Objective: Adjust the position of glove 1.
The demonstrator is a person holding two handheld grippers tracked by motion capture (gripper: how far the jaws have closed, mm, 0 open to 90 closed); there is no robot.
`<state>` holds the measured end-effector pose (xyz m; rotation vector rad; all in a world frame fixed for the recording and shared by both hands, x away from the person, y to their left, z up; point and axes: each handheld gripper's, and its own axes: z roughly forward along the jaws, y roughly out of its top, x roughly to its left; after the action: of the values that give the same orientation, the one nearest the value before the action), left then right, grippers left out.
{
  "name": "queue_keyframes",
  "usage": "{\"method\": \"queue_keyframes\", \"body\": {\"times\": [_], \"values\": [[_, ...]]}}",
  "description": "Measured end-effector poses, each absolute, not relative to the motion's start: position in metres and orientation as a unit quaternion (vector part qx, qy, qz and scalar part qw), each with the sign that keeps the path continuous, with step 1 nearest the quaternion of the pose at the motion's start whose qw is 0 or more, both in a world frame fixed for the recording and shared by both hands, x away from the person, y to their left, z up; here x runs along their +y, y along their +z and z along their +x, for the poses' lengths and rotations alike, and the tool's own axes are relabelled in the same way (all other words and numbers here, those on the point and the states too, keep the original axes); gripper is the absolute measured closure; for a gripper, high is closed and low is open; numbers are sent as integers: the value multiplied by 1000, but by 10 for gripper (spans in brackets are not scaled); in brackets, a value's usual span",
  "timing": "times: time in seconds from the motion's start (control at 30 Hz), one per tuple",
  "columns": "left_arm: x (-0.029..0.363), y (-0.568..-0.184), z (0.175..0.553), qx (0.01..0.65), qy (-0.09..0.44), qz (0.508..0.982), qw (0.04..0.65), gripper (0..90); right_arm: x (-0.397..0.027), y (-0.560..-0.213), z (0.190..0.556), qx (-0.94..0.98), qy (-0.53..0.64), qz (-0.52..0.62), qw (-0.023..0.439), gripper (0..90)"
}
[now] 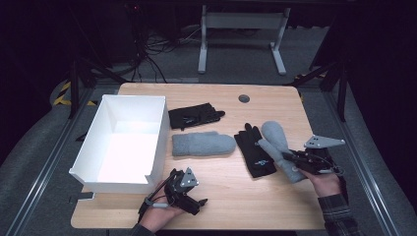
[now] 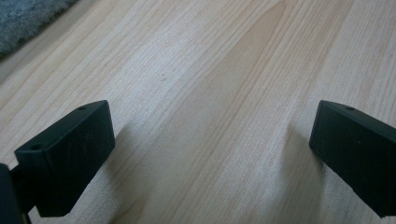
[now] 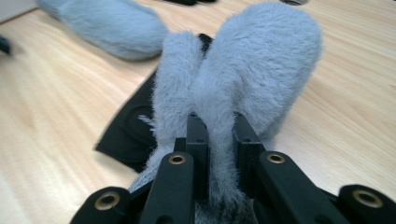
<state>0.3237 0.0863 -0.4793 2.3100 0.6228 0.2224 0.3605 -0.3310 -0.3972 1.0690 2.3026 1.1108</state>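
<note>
**Grey fleece mitten pinched in the right tongs**

Grey fleece fills the space between the jaws of the right gripper (image 3: 219, 140): we see them closed on a fold near the cuff of a grey mitten (image 3: 243, 74), whose thumb and rounded body stand ahead of the jaws. In the high view, the right gripper (image 1: 295, 158) is held by the person's right hand (image 1: 325, 183), and the grey mitten (image 1: 278, 147) stretches away from its tips towards the far side of the wooden table (image 1: 231, 196). Just beyond the tips, partly under the mitten, lies a black glove (image 1: 253, 152); in the right gripper view, we find this black glove (image 3: 133, 133) to the left of the jaws and below the fleece.

The left gripper (image 1: 183, 189) rests in the left hand (image 1: 160, 215) near the table's front edge. Its own view shows the left gripper (image 2: 212, 144) with jaws wide apart and bare wood between them. Just to its left stands a white box (image 1: 93, 142). Ahead of it lies a second grey mitten (image 1: 202, 144), and farther ahead a second black glove (image 1: 194, 116), well apart from both tongs.
</note>
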Motion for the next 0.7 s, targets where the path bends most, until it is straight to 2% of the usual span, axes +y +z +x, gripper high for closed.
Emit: {"method": "queue_keyframes", "body": {"times": [0.7], "values": [[86,-479,324,242,87,896,361,5,-271,-405,334,856,408,290,128,817]]}}
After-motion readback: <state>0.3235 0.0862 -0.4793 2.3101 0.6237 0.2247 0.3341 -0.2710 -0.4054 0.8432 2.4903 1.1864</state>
